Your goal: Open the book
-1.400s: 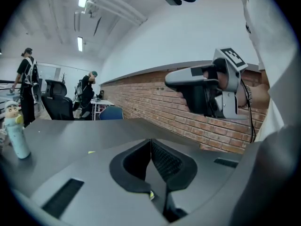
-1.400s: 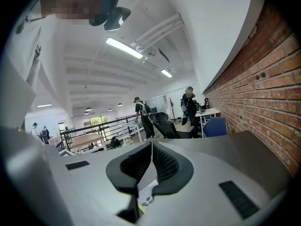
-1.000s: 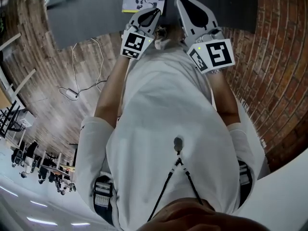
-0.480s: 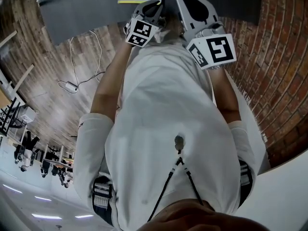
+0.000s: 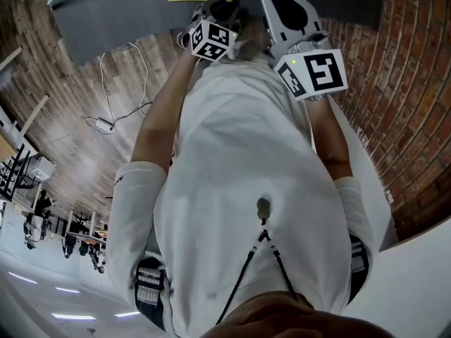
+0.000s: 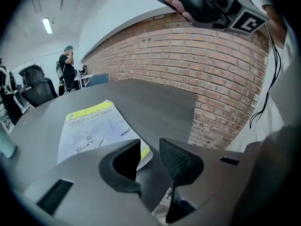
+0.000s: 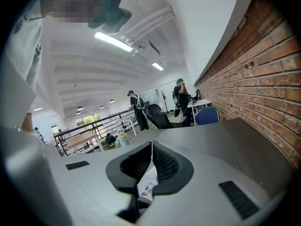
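Yellow-banded book [image 6: 89, 131] in left gripper view, not right's; left gripper [image 6: 150, 146] fingers opening, empty; right gripper [image 7: 151, 145] fingers closed.

Smooth paper cover on the book [image 6: 93, 131], matt dark tabletop [image 6: 160, 100], rough red brick wall [image 6: 221, 65], grainy wooden plank floor [image 5: 70, 143], soft white cloth shirt [image 5: 246, 174]

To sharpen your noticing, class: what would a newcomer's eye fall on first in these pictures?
A thin white book with a yellow strip lies closed on the dark grey table in the left gripper view. At its near corner the left claw is opening its jaws, gripping nothing. A red brick wall rises beyond the table's right edge.
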`<state>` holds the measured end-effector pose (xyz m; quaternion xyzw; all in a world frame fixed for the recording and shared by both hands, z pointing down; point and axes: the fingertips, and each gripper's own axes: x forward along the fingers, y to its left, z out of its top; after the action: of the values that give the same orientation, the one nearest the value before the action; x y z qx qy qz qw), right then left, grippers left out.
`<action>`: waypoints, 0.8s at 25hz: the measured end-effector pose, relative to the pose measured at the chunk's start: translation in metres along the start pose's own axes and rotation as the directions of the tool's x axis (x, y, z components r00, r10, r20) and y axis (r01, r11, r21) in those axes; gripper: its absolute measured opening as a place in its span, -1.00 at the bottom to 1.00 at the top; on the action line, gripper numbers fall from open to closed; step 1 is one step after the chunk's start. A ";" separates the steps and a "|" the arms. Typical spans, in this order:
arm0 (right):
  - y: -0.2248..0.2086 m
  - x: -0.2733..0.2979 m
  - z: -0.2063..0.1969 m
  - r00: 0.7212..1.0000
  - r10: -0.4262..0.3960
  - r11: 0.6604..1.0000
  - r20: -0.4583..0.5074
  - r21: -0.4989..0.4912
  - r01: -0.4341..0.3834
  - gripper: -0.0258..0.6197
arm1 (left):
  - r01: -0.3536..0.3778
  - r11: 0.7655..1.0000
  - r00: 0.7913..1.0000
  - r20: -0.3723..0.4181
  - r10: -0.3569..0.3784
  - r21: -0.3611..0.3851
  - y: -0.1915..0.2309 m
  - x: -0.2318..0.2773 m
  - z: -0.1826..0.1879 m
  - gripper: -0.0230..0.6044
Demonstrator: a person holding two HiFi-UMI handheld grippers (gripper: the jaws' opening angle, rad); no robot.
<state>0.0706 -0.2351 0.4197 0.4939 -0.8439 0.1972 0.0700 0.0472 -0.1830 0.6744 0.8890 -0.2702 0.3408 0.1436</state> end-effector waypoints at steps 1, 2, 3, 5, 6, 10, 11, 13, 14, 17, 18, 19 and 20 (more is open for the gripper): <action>-0.001 0.000 0.000 1.000 -0.003 1.000 0.000 0.001 0.003 -0.80 | -0.008 1.000 1.000 -0.012 0.008 0.004 0.001 0.003 -0.002 -0.50; -0.001 -0.001 0.000 1.000 -0.005 1.000 0.001 0.003 0.005 -0.80 | -0.016 1.000 1.000 -0.023 0.016 0.007 0.002 0.005 -0.003 -0.49; -0.002 -0.002 0.000 1.000 -0.008 1.000 0.002 0.005 0.008 -0.80 | -0.023 1.000 0.999 -0.032 0.024 0.011 0.002 0.007 -0.004 -0.49; -0.004 -0.005 0.000 1.000 -0.014 1.000 0.005 0.007 0.014 -0.80 | -0.037 0.999 0.998 -0.046 0.038 0.017 0.004 0.009 -0.004 -0.49; -0.005 -0.006 0.001 1.000 -0.018 1.000 0.006 0.008 0.018 -0.80 | -0.042 0.999 0.998 -0.052 0.043 0.019 0.004 0.010 -0.004 -0.49; -0.008 -0.007 0.000 1.000 -0.029 1.000 0.006 0.012 0.029 -0.80 | -0.049 0.998 0.997 -0.063 0.051 0.028 0.010 0.010 -0.005 -0.50; -0.009 -0.007 -0.001 1.000 -0.031 0.999 0.005 0.013 0.031 -0.80 | -0.051 0.998 0.997 -0.064 0.053 0.028 0.011 0.009 -0.006 -0.54; -0.009 -0.007 -0.001 0.999 -0.033 0.999 0.005 0.015 0.033 -0.80 | -0.052 0.998 0.997 -0.064 0.053 0.022 0.012 0.008 -0.007 -0.63; -0.010 -0.007 -0.002 0.999 -0.034 0.999 0.006 0.016 0.034 -0.80 | -0.051 0.999 0.997 -0.065 0.052 0.019 0.012 0.008 -0.007 -0.67; -0.011 -0.006 -0.002 0.999 -0.038 0.999 0.006 0.018 0.038 -0.80 | -0.054 0.998 0.996 -0.070 0.055 0.016 0.012 0.008 -0.009 -0.77; -0.011 -0.006 -0.003 0.999 -0.038 0.999 0.005 0.018 0.038 -0.80 | -0.055 0.998 0.996 -0.070 0.056 0.014 0.012 0.007 -0.009 -0.79; -0.011 -0.006 -0.003 0.999 -0.038 0.999 0.005 0.018 0.038 -0.80 | -0.056 0.998 0.996 -0.069 0.057 0.011 0.012 0.007 -0.009 -0.80; -0.010 -0.006 -0.002 0.999 -0.038 0.999 0.006 0.018 0.038 -0.80 | -0.056 0.998 0.996 -0.067 0.057 0.007 0.012 0.007 -0.009 -0.81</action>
<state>0.0823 -0.2336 0.4227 0.5109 -0.8329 0.2018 0.0669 0.0399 -0.1909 0.6863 0.8693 -0.2893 0.3753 0.1406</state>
